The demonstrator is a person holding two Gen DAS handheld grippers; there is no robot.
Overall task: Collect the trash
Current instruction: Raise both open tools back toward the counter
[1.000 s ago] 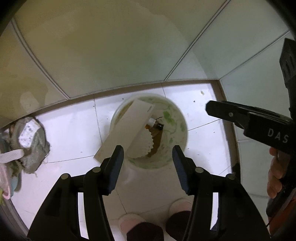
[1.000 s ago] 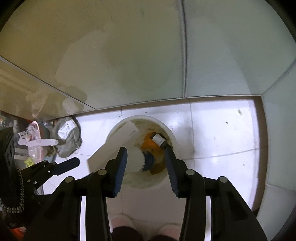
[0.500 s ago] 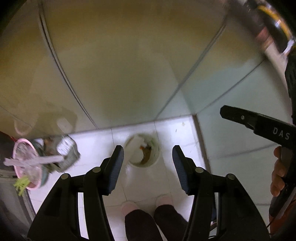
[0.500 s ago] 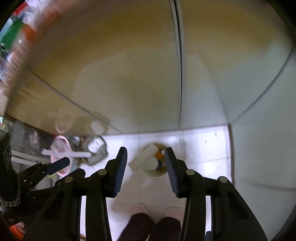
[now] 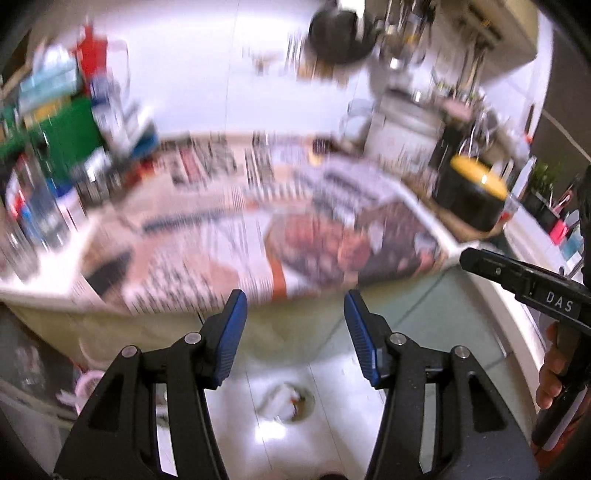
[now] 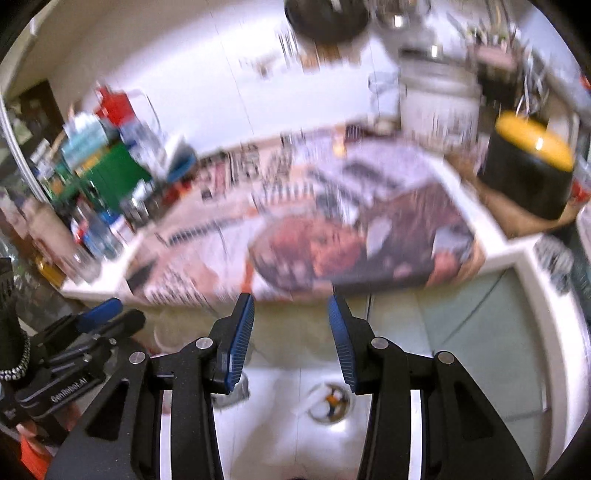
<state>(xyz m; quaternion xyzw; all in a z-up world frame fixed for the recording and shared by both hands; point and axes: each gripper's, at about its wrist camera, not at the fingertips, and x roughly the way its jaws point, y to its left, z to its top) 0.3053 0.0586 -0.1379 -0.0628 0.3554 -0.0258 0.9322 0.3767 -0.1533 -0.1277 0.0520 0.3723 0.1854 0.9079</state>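
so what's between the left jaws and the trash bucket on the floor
Nothing: in the left wrist view the left gripper, its jaws apart and empty, hangs above the trash bucket, with only bare white floor tile showing around it.

You are in a home kitchen, though motion blur softens most of it. Your countertop [image 5: 44, 269] is white and covered with spread newspaper [image 5: 258, 236]. At its left end you see a crowd of boxes and packets [image 5: 70, 122], green, red and blue, with bottles near them. On the white tiled wall [image 5: 199, 74] behind, a dark pan [image 5: 341, 33] hangs beside metal utensils you cannot make out clearly. To your right stands a black pot with a yellow lid [image 6: 528, 166], near a pale appliance [image 6: 437, 99]. Below the counter you look down on glossy white floor tiles [image 6: 280, 435], where a small white bin [image 6: 330, 400] holds scraps.
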